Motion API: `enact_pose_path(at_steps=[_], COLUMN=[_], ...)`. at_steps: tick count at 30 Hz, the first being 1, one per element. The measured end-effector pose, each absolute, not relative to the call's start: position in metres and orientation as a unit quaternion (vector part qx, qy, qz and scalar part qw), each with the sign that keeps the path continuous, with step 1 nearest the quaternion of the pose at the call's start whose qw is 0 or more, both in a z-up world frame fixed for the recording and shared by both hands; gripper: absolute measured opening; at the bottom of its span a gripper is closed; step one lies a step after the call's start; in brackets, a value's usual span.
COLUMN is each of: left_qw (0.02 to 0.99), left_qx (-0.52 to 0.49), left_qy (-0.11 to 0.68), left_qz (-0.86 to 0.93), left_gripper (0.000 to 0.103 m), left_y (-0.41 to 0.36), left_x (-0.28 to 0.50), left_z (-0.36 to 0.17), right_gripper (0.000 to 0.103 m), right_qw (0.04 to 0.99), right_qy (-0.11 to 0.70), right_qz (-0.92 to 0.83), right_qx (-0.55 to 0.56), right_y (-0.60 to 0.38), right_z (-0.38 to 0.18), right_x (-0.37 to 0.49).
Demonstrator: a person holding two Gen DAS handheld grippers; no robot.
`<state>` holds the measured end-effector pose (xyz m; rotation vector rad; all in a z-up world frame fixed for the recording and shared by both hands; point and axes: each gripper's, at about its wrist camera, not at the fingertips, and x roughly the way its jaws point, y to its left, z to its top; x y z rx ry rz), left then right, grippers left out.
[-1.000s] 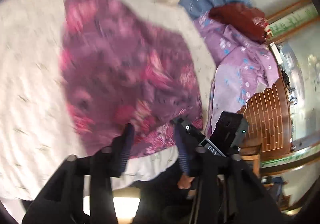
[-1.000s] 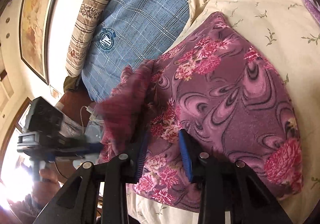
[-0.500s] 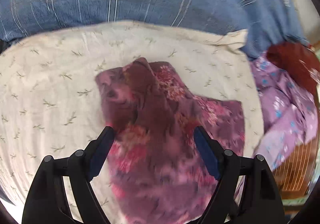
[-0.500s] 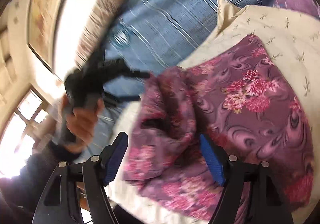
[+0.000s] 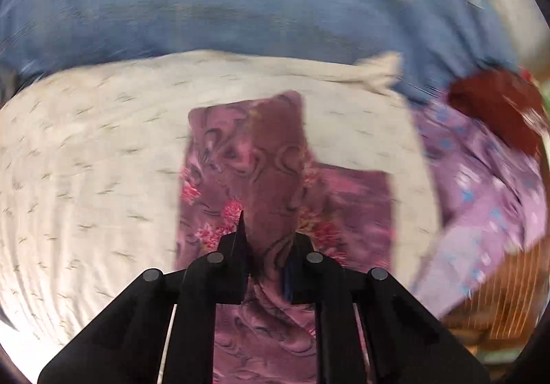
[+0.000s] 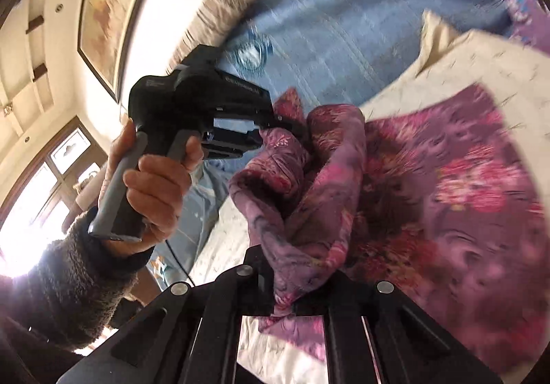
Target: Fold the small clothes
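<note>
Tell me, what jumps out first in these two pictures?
A purple garment with pink flowers fills the middle, lying on a cream sheet, one edge bunched and lifted. The left claw is closing on that raised fold, and the right claw grips another part of the same edge. In the right wrist view a hand in a fuzzy dark sleeve holds the left tool's grey handle, against blue bedding behind.

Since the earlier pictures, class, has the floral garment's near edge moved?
Yes. The floral garment edge, which lay on the cream sheet, now hangs lifted above it, pinched by both the left gripper and right gripper.
</note>
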<state>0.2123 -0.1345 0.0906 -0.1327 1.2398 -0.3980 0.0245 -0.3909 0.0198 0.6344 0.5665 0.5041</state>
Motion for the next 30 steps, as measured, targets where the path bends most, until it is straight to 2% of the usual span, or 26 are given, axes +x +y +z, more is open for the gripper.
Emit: enact_pose_path(at_steps=[4, 8, 10, 11, 13, 14, 16, 17, 18, 20, 22, 23, 27, 30], left_qw=[0.785, 0.766, 0.770, 0.771, 0.758, 0.750, 0.752, 0.765, 0.785, 0.815, 0.807, 0.798, 0.777, 0.768], left_qx=[-0.026, 0.023, 0.031, 0.023, -0.022, -0.054, -0.108, -0.114, -0.114, -0.110, -0.106, -0.112, -0.119, -0.124], left_qy=[0.568, 0.602, 0.600, 0.597, 0.601, 0.600, 0.570, 0.550, 0.529, 0.504, 0.528, 0.543, 0.579, 0.594], left_qz=[-0.244, -0.222, -0.216, -0.222, -0.251, -0.272, -0.314, -0.315, -0.300, -0.264, -0.243, -0.237, -0.217, -0.206], left_gripper=[0.014, 0.019, 0.019, 0.020, 0.022, 0.028, 0.051, 0.077, 0.084, 0.084, 0.084, 0.084, 0.084, 0.084], left_y=[-0.208, -0.260, -0.261, -0.257, -0.240, -0.228, -0.195, -0.179, -0.162, -0.132, -0.118, -0.114, -0.114, -0.111], left_x=[0.184, 0.179, 0.178, 0.175, 0.177, 0.178, 0.176, 0.174, 0.170, 0.168, 0.172, 0.175, 0.175, 0.174], left_z=[0.090, 0.032, 0.023, 0.028, 0.045, 0.057, 0.079, 0.087, 0.093, 0.092, 0.070, 0.058, 0.018, 0.004], right_gripper=[0.005, 0.005, 0.014, 0.014, 0.022, 0.023, 0.026, 0.028, 0.032, 0.039, 0.057, 0.062, 0.063, 0.062], right_qw=[0.907, 0.866, 0.840, 0.834, 0.841, 0.849, 0.866, 0.872, 0.879, 0.890, 0.890, 0.886, 0.866, 0.843], right_qy=[0.251, 0.325, 0.349, 0.351, 0.342, 0.338, 0.312, 0.301, 0.285, 0.262, 0.260, 0.265, 0.298, 0.327], right_qz=[0.173, 0.109, 0.102, 0.105, 0.107, 0.105, 0.094, 0.089, 0.085, 0.086, 0.107, 0.121, 0.156, 0.164], right_qx=[0.291, 0.363, 0.403, 0.413, 0.405, 0.393, 0.378, 0.377, 0.372, 0.363, 0.359, 0.360, 0.371, 0.395], right_y=[-0.416, -0.448, -0.458, -0.462, -0.468, -0.470, -0.482, -0.487, -0.493, -0.502, -0.505, -0.505, -0.492, -0.484], right_z=[0.019, -0.035, -0.059, -0.061, -0.052, -0.045, -0.027, -0.020, -0.009, 0.008, 0.023, 0.024, 0.028, 0.010], right_x=[-0.018, -0.026, -0.029, -0.032, -0.037, -0.041, -0.048, -0.049, -0.048, -0.039, -0.008, 0.004, 0.076, 0.125])
